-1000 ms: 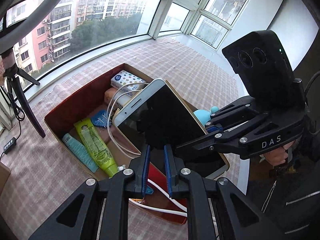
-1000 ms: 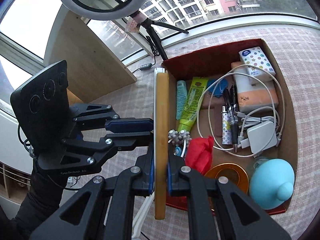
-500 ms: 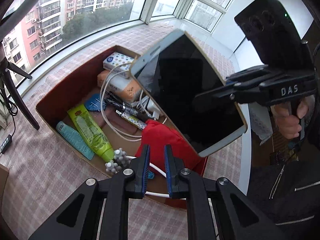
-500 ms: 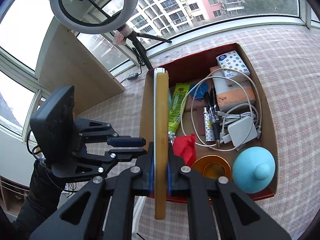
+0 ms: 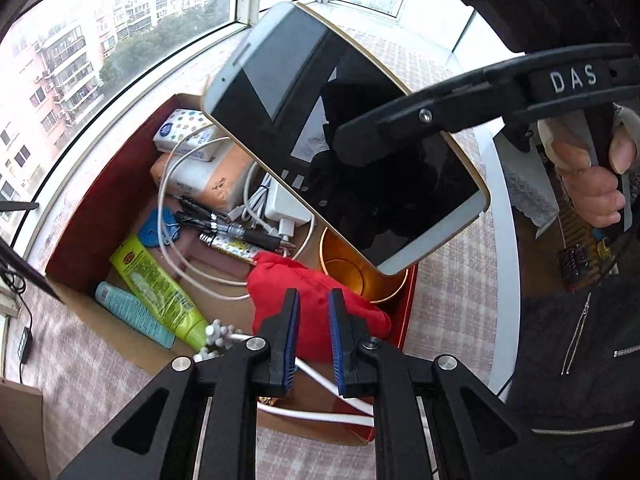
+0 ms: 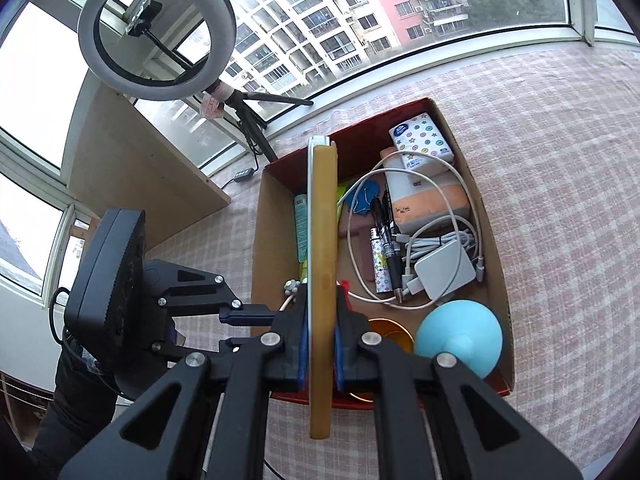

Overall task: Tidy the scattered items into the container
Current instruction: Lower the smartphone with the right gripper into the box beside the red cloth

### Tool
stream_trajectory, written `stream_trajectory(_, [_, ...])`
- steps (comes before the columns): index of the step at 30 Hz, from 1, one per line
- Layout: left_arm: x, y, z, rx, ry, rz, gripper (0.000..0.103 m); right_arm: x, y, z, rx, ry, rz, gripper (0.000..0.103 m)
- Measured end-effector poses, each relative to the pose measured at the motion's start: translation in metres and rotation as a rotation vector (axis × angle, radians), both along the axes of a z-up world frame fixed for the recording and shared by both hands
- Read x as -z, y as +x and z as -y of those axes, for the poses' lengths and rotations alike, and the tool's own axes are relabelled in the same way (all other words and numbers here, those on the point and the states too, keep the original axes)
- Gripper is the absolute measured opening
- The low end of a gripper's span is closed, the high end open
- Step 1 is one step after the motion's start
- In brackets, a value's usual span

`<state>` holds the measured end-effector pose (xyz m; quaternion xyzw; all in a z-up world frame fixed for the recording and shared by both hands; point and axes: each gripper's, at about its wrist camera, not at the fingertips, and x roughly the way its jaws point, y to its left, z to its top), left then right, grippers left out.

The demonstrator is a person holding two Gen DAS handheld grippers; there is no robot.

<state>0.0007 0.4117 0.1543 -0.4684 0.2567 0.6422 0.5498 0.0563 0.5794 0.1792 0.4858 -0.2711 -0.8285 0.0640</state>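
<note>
Green squeeze tube [image 6: 341,204]: mostly hidden behind the gold-edged white smartphone [image 6: 321,272] clamped edge-on in the right tongs.
Round gold tin [image 5: 352,270]: far rim covered by that phone.
Tissue-pack print [image 5: 180,130]: too small to read.

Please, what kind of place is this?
Probably an enclosed balcony or sunroom of a high apartment: curved windows overlook residential towers, a checked cloth covers the surface, and a ring light stands by.
</note>
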Motion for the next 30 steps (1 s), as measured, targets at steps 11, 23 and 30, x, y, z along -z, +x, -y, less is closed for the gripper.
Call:
stream_trajectory(11, [0.049, -0.059, -0.004, -0.119, -0.063, 0.037, 0.013, -0.006, -0.003, -0.008, 0.016, -0.007, -0.033, 0.009])
stream_trajectory(23, [0.05, -0.053, 0.006, -0.098, -0.072, 0.025, 0.013, 0.0, -0.018, -0.007, 0.012, -0.014, -0.03, 0.009])
stream_trajectory(30, [0.007, -0.057, 0.045, -0.157, 0.007, -0.017, 0.013, -0.001, -0.029, 0.025, -0.055, 0.021, -0.021, 0.009])
